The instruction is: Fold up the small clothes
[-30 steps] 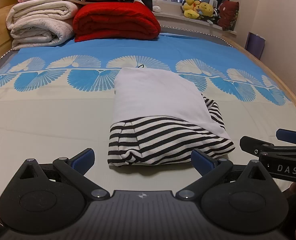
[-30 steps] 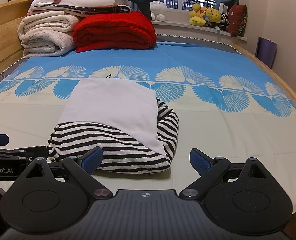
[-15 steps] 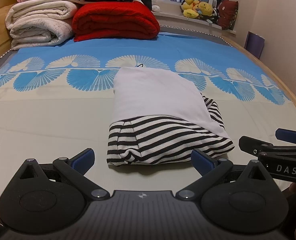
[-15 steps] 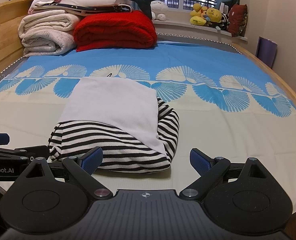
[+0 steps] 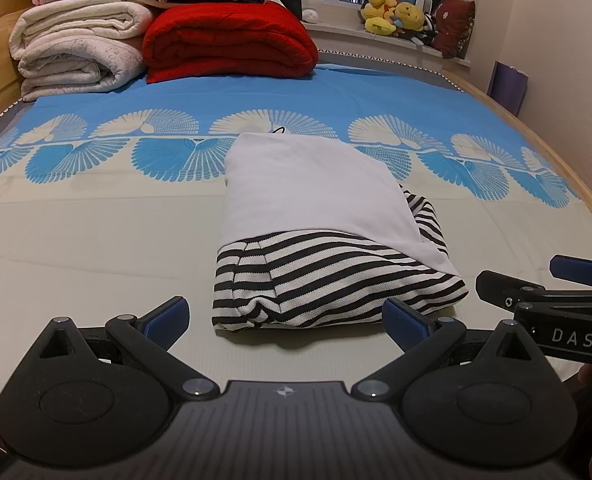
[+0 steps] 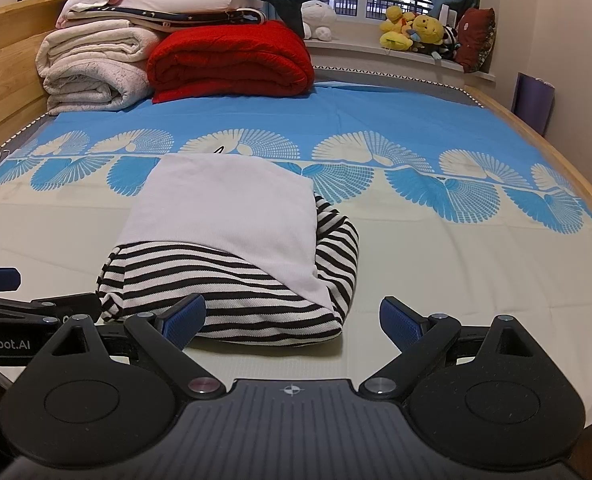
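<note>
A folded garment, white on top with black-and-white stripes below (image 5: 327,248) (image 6: 236,248), lies on the bed near its front edge. My left gripper (image 5: 286,318) is open just in front of the striped edge, holding nothing. My right gripper (image 6: 292,318) is also open, facing the garment's right front corner, its left blue pad (image 6: 184,318) close to the stripes. Each gripper shows at the edge of the other's view: the right gripper (image 5: 551,300) on the right, the left gripper (image 6: 28,308) on the left.
A red quilt (image 5: 228,40), rolled white blankets (image 5: 76,48) and stacked bedding sit at the head of the bed. Plush toys (image 6: 411,28) line the windowsill. The wooden bed frame (image 6: 535,132) runs along the right. The bed sheet (image 6: 435,264) is flat around the garment.
Both grippers have edged slightly toward the garment; it sits marginally closer in both views. Nothing was taken hold of or let go.
</note>
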{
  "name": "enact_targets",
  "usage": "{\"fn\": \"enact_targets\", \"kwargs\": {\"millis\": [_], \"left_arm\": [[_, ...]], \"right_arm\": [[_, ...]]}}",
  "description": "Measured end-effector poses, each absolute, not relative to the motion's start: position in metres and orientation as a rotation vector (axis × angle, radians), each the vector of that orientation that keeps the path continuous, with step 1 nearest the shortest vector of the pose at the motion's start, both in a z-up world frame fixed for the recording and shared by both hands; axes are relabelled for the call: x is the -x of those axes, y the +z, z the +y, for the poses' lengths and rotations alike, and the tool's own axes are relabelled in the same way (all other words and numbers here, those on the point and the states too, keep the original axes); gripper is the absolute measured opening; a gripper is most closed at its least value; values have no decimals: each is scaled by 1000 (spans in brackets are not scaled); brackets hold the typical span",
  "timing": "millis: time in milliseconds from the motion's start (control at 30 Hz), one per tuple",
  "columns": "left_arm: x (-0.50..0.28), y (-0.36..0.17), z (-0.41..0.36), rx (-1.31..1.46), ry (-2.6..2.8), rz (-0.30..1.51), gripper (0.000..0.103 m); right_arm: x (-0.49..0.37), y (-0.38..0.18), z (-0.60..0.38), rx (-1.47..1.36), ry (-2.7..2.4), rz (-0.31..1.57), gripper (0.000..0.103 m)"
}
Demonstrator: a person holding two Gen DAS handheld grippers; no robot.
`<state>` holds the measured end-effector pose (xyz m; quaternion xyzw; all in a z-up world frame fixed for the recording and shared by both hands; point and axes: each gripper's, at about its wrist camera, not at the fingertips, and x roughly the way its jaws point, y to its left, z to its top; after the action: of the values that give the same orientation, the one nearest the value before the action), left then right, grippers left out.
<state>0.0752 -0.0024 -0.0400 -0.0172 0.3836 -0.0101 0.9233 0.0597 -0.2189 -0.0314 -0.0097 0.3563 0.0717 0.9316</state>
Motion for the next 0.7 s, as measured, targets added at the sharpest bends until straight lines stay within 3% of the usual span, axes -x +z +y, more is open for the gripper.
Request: {"fn": "enact_targets", "kwargs": {"millis": [700], "left_arm": [[-75, -40, -1, 25, -39, 780, 103]], "right_arm": [[-59, -32, -218, 23, 150, 730, 94]]}}
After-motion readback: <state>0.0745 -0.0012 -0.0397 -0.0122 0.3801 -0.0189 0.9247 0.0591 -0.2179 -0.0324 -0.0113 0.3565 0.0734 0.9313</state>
